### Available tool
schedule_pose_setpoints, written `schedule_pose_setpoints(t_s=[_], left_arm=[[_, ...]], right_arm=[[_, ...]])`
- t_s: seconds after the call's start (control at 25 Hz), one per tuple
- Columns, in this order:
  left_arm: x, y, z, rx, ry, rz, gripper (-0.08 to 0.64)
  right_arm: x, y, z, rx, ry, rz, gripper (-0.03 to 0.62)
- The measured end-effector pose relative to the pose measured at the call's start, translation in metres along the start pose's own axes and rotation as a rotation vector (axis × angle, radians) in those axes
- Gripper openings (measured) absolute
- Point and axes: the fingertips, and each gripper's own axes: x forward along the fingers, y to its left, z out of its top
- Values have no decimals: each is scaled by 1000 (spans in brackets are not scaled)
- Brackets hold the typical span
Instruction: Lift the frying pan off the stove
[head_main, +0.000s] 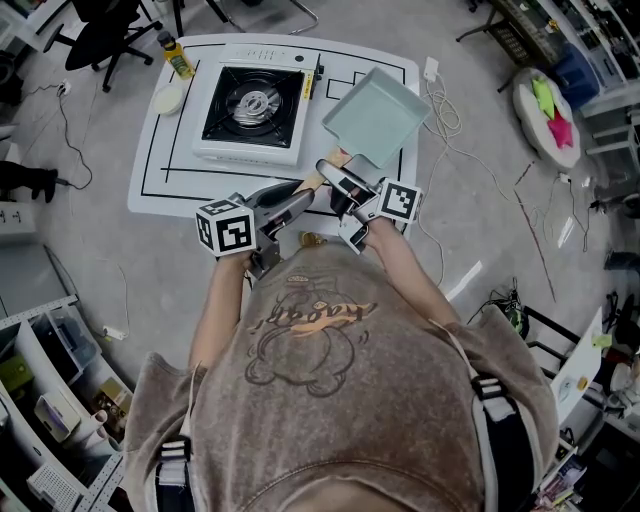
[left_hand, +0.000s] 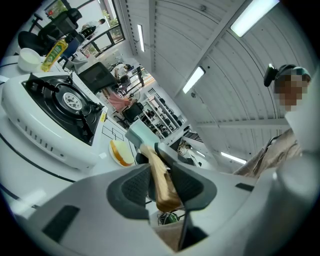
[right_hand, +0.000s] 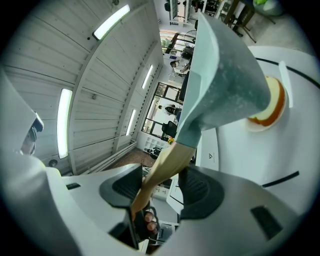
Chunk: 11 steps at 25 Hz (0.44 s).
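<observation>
1. The light wooden handle (left_hand: 161, 181) is clamped at its end by the left gripper (left_hand: 161, 189), whose jaws are closed on it.
2. Just ahead, it is also gripped by the right gripper (right_hand: 167, 189).
3. The square pale-green frying pan (head_main: 378, 115) is held above the white table (head_main: 160, 172), right of the white portable gas stove (head_main: 252, 105) (clear of the burner).

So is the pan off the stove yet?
Yes: the stove is bare and the frying pan hangs to its right. The left hand-held gripper and right hand-held gripper clamp its wooden handle. Lift looks done; only setting it down might remain.
</observation>
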Motion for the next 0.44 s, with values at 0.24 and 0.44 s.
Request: schedule_pose_setpoints(t_s=[0.24,0.44], left_arm=[[0,0,0,-2,0,0,140],[-1,-1,-1,-2,1,2,140]], right_arm=[[1,3,0,-12,5,6,229],[0,3,-1,-9,8,1,229]])
